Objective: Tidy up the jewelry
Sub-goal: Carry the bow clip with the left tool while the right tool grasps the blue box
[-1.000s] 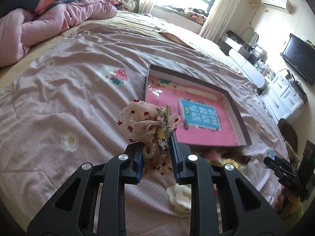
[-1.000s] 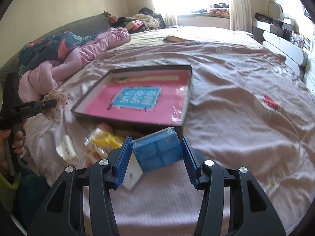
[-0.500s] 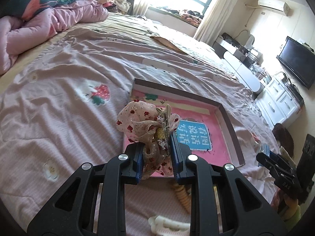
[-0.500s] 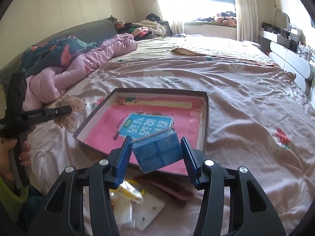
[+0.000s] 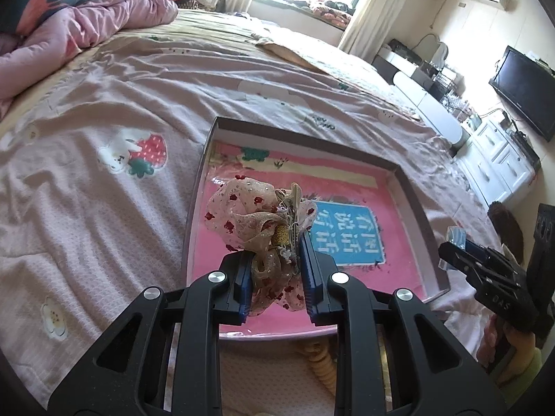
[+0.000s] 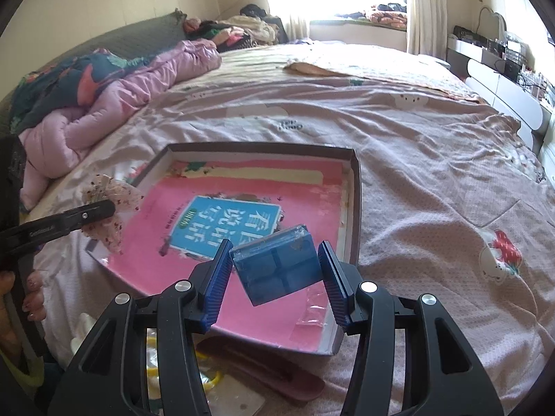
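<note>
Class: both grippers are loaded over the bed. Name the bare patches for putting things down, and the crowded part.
Free: the tray floor, around its blue label; the pink sheet right of the tray; the sheet beside the strawberry print. Crowded: below the tray's near edge, where yellow rings and packets lie.

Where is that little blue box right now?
The blue box is clamped between the right gripper's jaws, hanging tilted above the near right part of the pink-lined tray on the bed.

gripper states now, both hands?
Left gripper: shut on the sheer beige hair bow with red flowers.
Right gripper: shut on the small blue plastic box.
</note>
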{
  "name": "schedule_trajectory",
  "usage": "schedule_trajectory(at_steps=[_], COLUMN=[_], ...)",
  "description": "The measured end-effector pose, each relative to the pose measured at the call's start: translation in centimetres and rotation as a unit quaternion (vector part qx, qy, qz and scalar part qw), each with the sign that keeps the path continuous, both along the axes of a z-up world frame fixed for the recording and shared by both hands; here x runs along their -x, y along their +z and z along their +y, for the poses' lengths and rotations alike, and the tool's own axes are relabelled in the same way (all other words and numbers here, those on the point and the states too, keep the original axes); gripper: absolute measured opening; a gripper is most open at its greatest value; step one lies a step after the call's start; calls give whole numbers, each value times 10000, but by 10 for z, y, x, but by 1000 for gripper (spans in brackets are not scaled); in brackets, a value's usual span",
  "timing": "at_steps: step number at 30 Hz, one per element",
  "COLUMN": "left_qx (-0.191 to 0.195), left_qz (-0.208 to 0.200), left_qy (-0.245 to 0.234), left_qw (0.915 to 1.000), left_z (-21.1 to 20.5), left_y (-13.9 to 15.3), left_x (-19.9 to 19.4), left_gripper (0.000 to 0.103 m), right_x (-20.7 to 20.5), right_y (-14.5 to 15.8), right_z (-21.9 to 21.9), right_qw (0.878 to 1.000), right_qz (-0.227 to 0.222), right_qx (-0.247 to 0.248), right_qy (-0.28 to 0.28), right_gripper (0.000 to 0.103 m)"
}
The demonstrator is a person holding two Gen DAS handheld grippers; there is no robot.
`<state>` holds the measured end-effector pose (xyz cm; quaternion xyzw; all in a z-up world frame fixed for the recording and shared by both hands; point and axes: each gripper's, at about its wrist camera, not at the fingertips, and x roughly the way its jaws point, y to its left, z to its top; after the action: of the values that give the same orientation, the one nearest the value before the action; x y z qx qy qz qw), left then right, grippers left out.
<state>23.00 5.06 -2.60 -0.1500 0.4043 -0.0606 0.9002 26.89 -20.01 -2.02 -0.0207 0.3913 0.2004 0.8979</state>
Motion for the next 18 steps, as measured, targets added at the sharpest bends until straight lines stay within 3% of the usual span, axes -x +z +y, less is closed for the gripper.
schedule_trajectory(at_steps=[13,18], left_qx=[-265,-308], left_qz=[154,141], left_qy=[-219,-306], left_qw=[9993,9990], left_z=[-7,-10], left_y=[-13,-12], left_x=[-6,-3], left_gripper=[22,32], right_x=[-18,-17], right_y=[-24,-28], right_z=[8,9], right_qw=[9986,9979], right_qz=[274,345], right_qx=[290,367], right_qy=[-344,-398], right_gripper=[49,49])
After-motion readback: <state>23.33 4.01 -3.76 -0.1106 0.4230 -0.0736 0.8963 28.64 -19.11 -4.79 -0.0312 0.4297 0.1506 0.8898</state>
